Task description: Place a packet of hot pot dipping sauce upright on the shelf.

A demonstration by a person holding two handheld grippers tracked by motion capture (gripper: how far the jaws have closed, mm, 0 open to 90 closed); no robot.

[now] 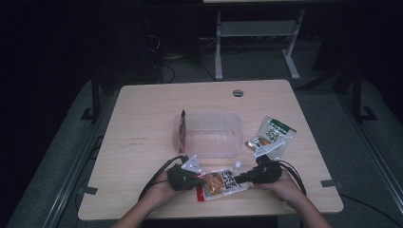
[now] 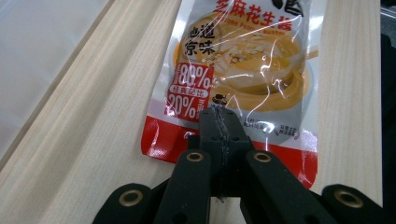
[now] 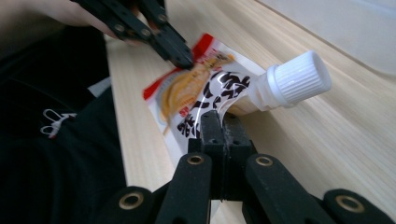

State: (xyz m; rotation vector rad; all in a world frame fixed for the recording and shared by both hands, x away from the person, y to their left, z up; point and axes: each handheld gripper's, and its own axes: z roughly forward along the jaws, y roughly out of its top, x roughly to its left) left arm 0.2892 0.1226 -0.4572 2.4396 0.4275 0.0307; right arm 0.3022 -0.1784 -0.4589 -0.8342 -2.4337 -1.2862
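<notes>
Left gripper [image 2: 219, 116] and right gripper [image 3: 219, 122] clamping opposite ends of red-white sauce pouch [image 1: 217, 183], white screw cap [image 3: 294, 79]

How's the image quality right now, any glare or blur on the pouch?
High view: dim, dark surroundings, sauce pouch small. Left gripper view: bright and sharp, glare streaks on the pouch film. Right gripper view: pouch print motion-blurred, white cap sharper, left gripper soft.

A glossy red-and-orange sauce pouch [image 1: 218, 183] with a white screw cap [image 3: 295, 80] lies at the table's near edge.
</notes>
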